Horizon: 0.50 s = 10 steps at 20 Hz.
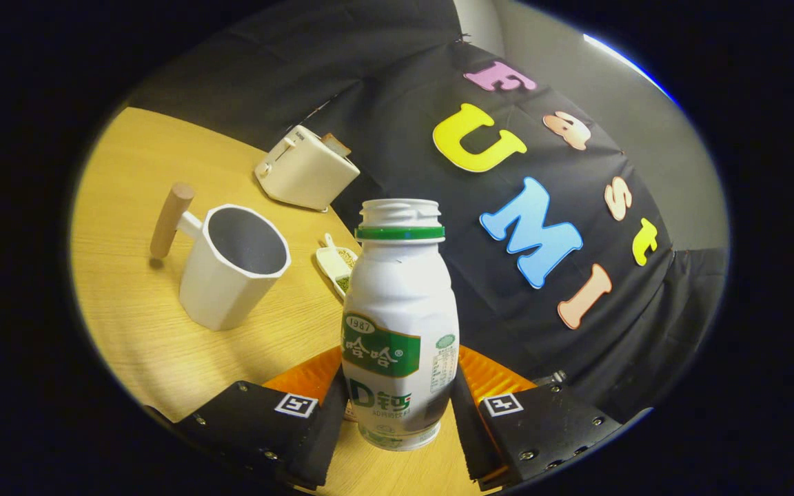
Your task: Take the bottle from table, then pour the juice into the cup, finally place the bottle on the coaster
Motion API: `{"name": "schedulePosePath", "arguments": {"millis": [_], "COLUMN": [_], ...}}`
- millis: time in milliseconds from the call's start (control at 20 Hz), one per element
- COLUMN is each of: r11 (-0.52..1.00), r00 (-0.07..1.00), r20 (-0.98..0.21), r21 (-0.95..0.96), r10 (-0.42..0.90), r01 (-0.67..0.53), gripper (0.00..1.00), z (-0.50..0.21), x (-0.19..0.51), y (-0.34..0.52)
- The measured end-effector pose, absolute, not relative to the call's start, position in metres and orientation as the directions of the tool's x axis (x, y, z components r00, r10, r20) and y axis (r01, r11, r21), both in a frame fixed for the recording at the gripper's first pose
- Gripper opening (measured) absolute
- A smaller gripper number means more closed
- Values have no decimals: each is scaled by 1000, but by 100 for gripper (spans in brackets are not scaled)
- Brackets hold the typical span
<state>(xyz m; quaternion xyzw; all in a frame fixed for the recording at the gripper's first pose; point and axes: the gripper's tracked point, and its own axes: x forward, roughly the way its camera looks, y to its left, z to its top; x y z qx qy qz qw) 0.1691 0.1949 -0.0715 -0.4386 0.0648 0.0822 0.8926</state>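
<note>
Wooden surface (142, 324) in booth | claw (398, 406) pinches the uncapped bottle (400, 324) between both fingers, over the orange coaster (307, 375) | cup (235, 265) at 10 o'clock, looks empty | grasp done; pour and coaster placement apparently left

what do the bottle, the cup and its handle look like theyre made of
The bottle, between the claw fingers, which press its lower sides, looks like thin white plastic: matt skin, dented shoulder, threaded open neck. The cup seems glazed ceramic or hard plastic: smooth, faceted white walls with a soft sheen. Its handle looks like wood: a brown matt peg, though the grain is too blurred to confirm.
</note>
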Motion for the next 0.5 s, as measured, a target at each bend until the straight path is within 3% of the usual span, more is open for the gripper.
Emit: {"name": "schedulePosePath", "arguments": {"millis": [500], "r11": [398], "r00": [982], "r20": [-180], "r21": [-898], "r10": [54], "r01": [-187], "gripper": [72], "z": [-73], "x": [185], "y": [202]}}
